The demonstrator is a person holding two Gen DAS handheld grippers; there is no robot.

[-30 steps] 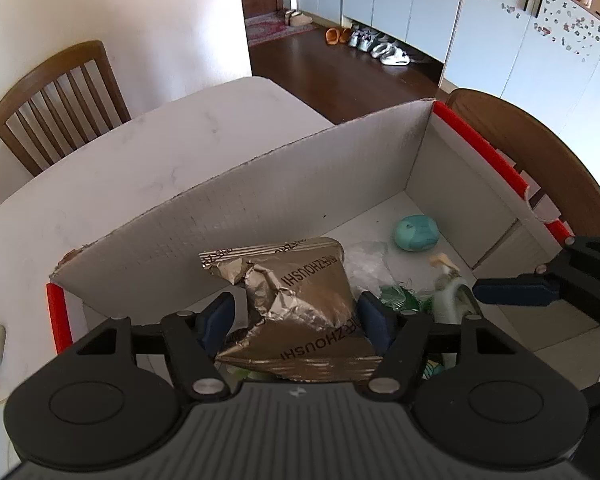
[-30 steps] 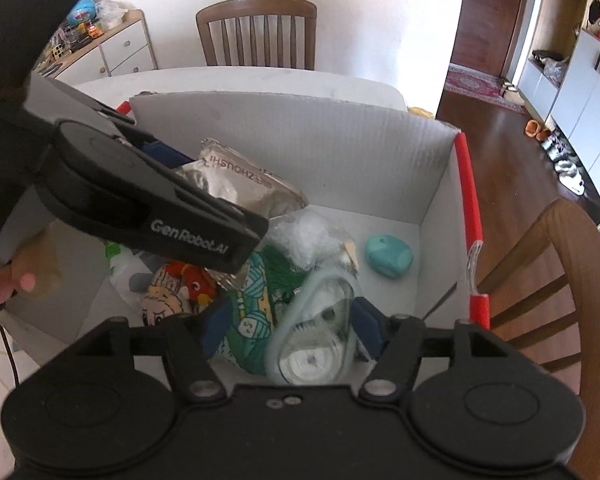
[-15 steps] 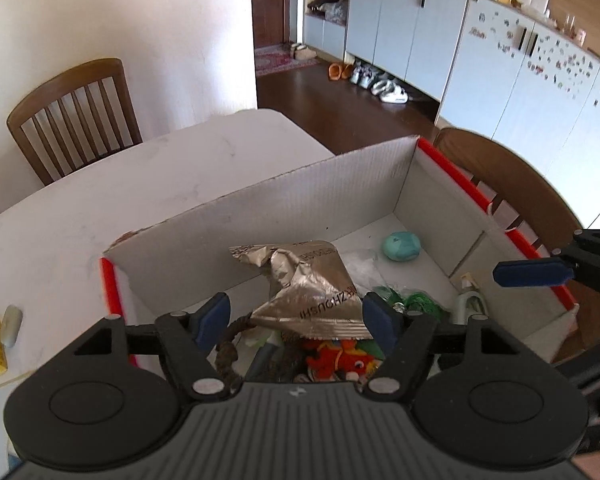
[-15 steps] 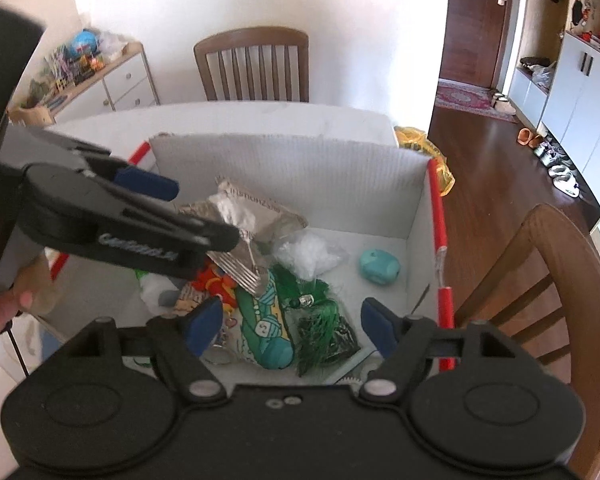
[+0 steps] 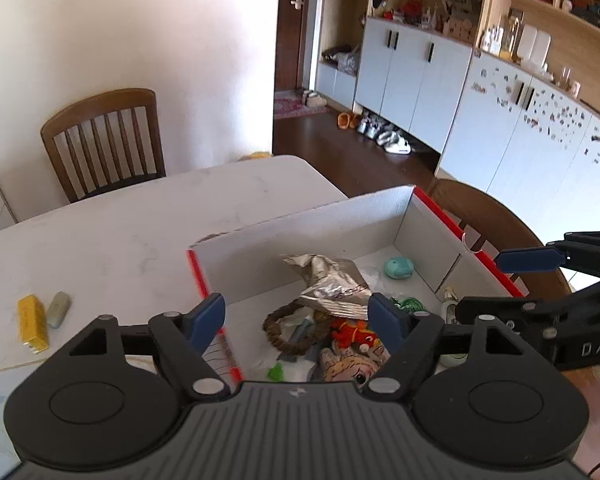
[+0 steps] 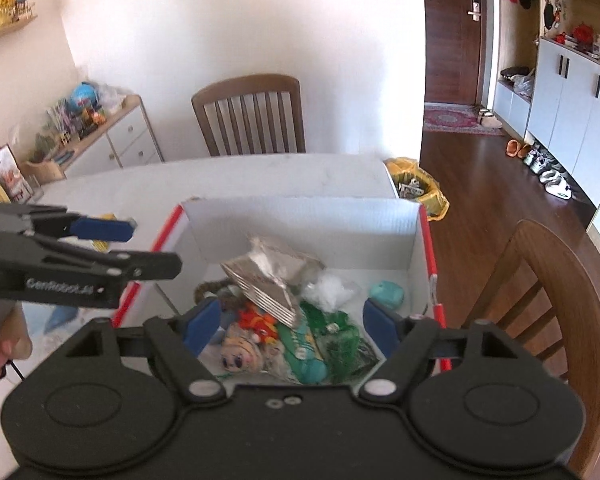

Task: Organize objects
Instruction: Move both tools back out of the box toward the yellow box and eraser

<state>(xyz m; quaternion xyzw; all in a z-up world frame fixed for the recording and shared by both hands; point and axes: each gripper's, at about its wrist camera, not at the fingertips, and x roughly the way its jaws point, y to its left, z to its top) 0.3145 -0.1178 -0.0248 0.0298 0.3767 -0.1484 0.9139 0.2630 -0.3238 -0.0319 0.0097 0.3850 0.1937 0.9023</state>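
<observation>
An open cardboard box [image 5: 312, 224] with red-taped edges stands on the white table. It holds a crumpled silver snack bag [image 5: 332, 280], a teal oval thing [image 5: 398, 268], a rope ring [image 5: 284, 328], a cartoon-printed pack [image 5: 352, 364] and a green pouch [image 6: 312, 344]. My left gripper [image 5: 296, 316] hovers over the box's near left corner; its jaws are opening with nothing between them. My right gripper [image 6: 292, 320] hangs above the box's near side; its jaws are opening too, and nothing is held. In the left wrist view one of its blue pads [image 5: 528, 260] shows at the right.
A yellow packet [image 5: 32, 322] and a grey stick [image 5: 58, 304] lie on the table [image 5: 140, 216] left of the box. Wooden chairs stand at the far side [image 6: 252, 116] and at the right [image 6: 548, 292]. A yellow-lined bin [image 6: 416, 188] sits beyond the table's corner.
Both grippers rose and drew back out of the box. The left one let go of the silver bag, the right one let go of a pale dispenser. Both jaws widened.
</observation>
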